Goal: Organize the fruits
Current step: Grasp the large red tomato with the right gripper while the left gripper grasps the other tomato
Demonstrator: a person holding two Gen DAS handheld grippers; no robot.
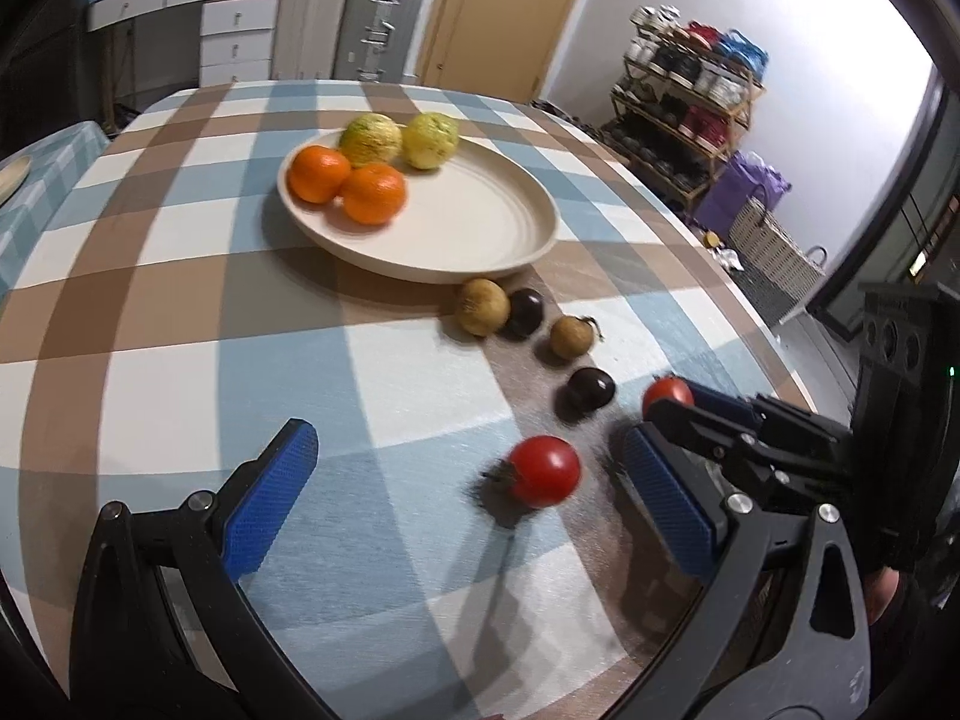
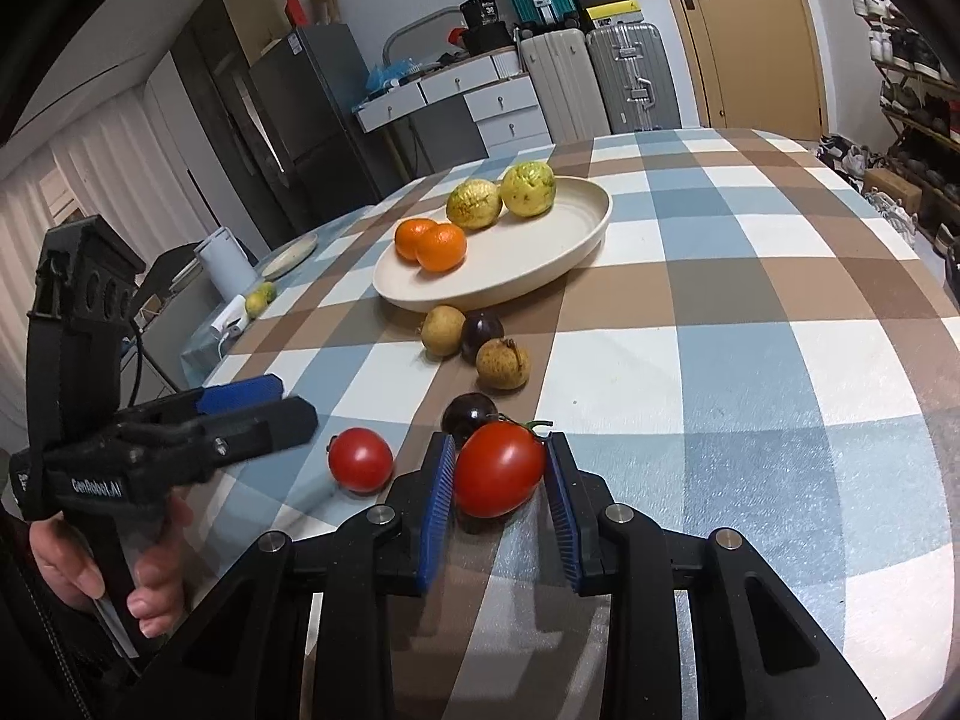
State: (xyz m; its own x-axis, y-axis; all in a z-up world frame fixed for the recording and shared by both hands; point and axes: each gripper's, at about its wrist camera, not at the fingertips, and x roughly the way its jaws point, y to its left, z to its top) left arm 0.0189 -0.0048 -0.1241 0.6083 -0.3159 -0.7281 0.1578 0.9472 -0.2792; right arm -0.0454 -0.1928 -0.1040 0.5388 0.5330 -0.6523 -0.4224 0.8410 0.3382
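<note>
Checked tablecloth [image 2: 750, 276] in brown, blue and white covers the table; behind it stand suitcases [image 2: 600, 84], white drawers [image 2: 504, 102] and a wooden door [image 2: 756, 30], with a shoe rack [image 1: 690, 114] to one side. Left to right in the right wrist view: the left gripper [image 2: 288, 405], held in a hand [image 2: 120, 564], seen side-on with its blue pads spread wide in its own view [image 1: 474, 480]; a round tomato [image 2: 360, 459] lying free on the cloth between the two tools; then the right gripper [image 2: 498, 474], its blue pads [image 2: 438, 492] closed against either side of a larger tomato [image 2: 498, 471] that rests on the table. Just beyond this fruit lies a dark plum [image 2: 468, 414], partly hidden by it. Farther back, two tan fruits [image 2: 444, 330] [image 2: 503, 365] and a second dark plum [image 2: 482, 333] cluster at the rim of a cream plate [image 2: 540, 258]. On the plate sit two oranges [image 2: 432, 243], touching, and two yellow-green fruits [image 2: 501, 195] at its far edge.
</note>
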